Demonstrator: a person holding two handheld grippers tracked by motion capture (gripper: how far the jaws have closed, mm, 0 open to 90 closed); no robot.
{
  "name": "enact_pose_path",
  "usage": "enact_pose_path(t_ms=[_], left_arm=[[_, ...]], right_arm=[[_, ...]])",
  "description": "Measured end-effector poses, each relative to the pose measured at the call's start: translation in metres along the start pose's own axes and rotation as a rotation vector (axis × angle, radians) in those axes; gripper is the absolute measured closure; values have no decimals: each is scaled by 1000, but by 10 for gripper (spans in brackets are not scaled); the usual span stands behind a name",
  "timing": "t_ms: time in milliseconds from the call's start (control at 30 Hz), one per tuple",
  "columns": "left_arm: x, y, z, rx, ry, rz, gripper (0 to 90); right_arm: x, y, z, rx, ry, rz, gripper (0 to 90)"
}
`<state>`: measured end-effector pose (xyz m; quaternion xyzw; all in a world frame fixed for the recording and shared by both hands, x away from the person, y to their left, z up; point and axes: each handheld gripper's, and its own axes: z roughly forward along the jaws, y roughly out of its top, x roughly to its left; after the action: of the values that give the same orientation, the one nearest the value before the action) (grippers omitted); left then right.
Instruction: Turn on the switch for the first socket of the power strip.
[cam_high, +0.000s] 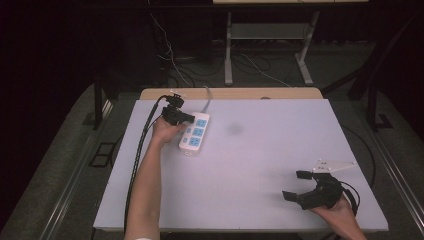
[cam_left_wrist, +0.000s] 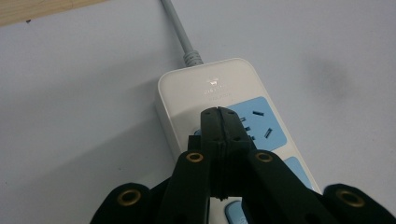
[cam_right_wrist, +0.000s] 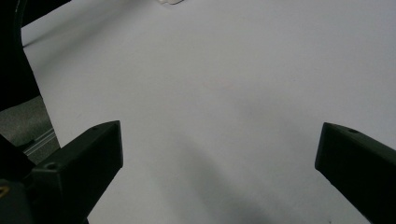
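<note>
At about ten o'clock on the counter (cam_high: 240, 165), the left tool (cam_high: 191, 118) is reaching over the near-left edge of a white power strip (cam_high: 195, 132) with blue socket faces. In the left gripper view its jaws are pressed fully together with nothing between them, and the joined tips of the left tool (cam_left_wrist: 223, 113) are sitting right at the strip (cam_left_wrist: 210, 86), at the edge of the blue socket (cam_left_wrist: 259, 122) nearest the cord end. Held that way, it is probably working as a single poking tip, perhaps to press a switch or pin the strip down, though whether it is actually touching is hard to tell. The strip's grey cord (cam_left_wrist: 180, 35) is running off toward twelve o'clock, over the counter's far edge.

Toward four o'clock, well apart from the strip, the right tool (cam_high: 296, 185) is resting low with its jaws spread wide and empty; in the right gripper view the right tool (cam_right_wrist: 219, 149) is facing bare counter (cam_right_wrist: 224, 84), apparently waiting.
</note>
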<state>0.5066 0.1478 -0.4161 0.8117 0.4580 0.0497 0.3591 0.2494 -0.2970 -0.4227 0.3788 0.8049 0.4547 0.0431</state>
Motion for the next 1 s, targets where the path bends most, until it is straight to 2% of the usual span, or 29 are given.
enact_pose_path(t_ms=[100,200,300,433,733,833,1000], left_arm=[[2,-4,1,-23,-12,-14,895],[5,-7,1,-46,-25,-56,897],[1,-5,1,-31,2,-33,897],[2,-6,3,-38,1,-69,898],[-3,-4,3,-26,35,-46,896],[-8,-3,3,-24,63,1,895],[-12,-5,1,-30,81,25,896]], right_arm=[[1,0,0,2,-3,-4,5],[2,0,1,6,-2,-8,5],[2,0,2,10,-3,-12,5],[2,0,2,10,-6,-9,5],[0,0,-1,-3,-10,-10,5],[0,0,-1,-3,-10,-9,5],[-1,0,0,-1,-15,-8,5]])
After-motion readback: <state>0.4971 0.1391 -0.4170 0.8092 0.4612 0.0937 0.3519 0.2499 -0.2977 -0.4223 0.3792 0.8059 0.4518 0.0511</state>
